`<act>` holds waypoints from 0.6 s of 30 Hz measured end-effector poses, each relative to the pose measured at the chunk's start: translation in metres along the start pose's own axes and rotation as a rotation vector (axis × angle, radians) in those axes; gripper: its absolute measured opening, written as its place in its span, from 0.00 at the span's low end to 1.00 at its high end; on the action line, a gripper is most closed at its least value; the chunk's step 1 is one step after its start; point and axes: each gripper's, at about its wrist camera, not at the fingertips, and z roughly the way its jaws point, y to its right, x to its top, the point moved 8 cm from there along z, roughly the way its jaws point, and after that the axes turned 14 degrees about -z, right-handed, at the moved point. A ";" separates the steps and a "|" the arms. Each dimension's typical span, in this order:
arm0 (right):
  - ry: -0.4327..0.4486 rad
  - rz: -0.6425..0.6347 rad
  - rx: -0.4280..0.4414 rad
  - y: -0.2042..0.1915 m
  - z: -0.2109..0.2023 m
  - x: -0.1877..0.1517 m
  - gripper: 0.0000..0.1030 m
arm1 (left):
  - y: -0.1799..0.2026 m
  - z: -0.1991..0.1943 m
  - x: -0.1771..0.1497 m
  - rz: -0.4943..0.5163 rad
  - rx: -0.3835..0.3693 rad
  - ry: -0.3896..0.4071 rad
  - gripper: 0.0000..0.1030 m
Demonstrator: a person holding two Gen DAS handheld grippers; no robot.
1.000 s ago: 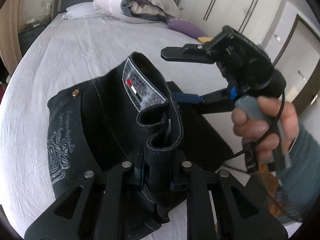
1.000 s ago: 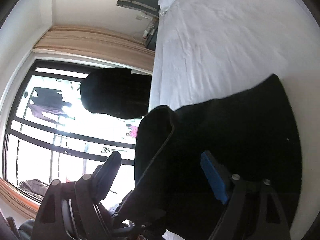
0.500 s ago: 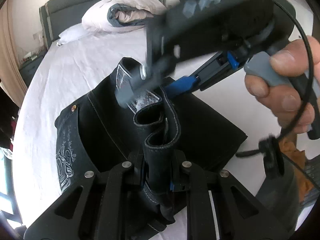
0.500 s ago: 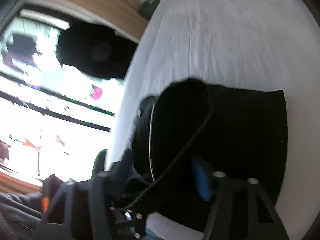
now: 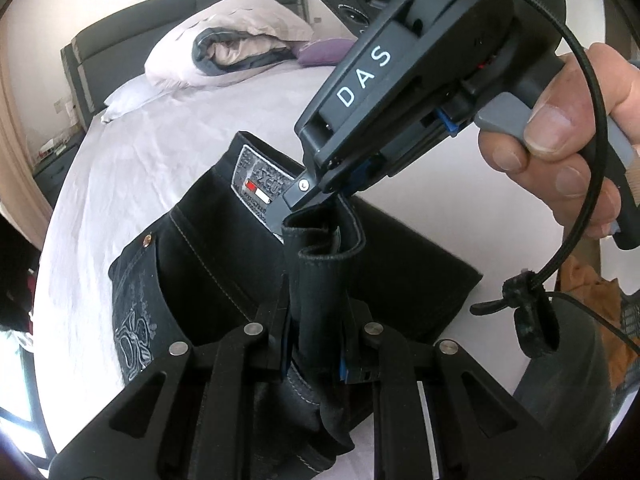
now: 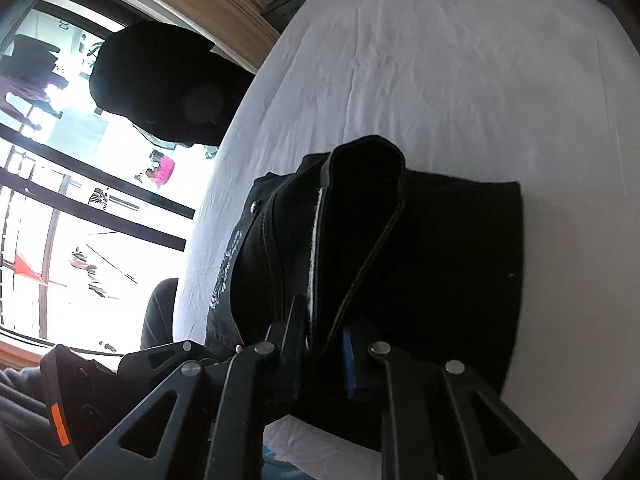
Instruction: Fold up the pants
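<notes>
Black jeans (image 5: pixel 224 264) lie folded on the white bed sheet (image 5: pixel 160 152), with a grey waist patch (image 5: pixel 256 184) facing up. My left gripper (image 5: pixel 316 344) is shut on a raised fold of the waistband (image 5: pixel 320 280). My right gripper (image 5: pixel 320 200) reaches in from the upper right and is shut on the same waistband just beyond the left one. In the right wrist view the right gripper (image 6: pixel 324 352) pinches the upright waistband edge (image 6: pixel 360 208), and the rest of the jeans (image 6: pixel 452 264) lie flat on the sheet (image 6: pixel 440 80).
A rolled duvet and pillows (image 5: pixel 224 52) lie at the dark headboard (image 5: pixel 120 36). A window (image 6: pixel 60 180) and a dark hanging shape (image 6: pixel 160 84) are beside the bed. Orange cloth (image 5: pixel 588 280) lies off the bed's right edge.
My right gripper has swung in from the right over the jeans, come down to the raised waistband, and closed on it. My left gripper has kept its hold.
</notes>
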 end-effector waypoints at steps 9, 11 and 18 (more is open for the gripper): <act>0.054 0.047 0.005 0.027 -0.024 -0.018 0.16 | 0.027 0.021 0.006 0.015 -0.052 -0.034 0.14; 0.067 0.062 0.008 0.038 -0.028 -0.022 0.16 | 0.032 0.030 0.008 0.023 -0.054 -0.047 0.14; 0.096 0.156 0.104 0.072 -0.004 -0.042 0.16 | 0.048 0.059 -0.009 0.048 -0.051 -0.105 0.14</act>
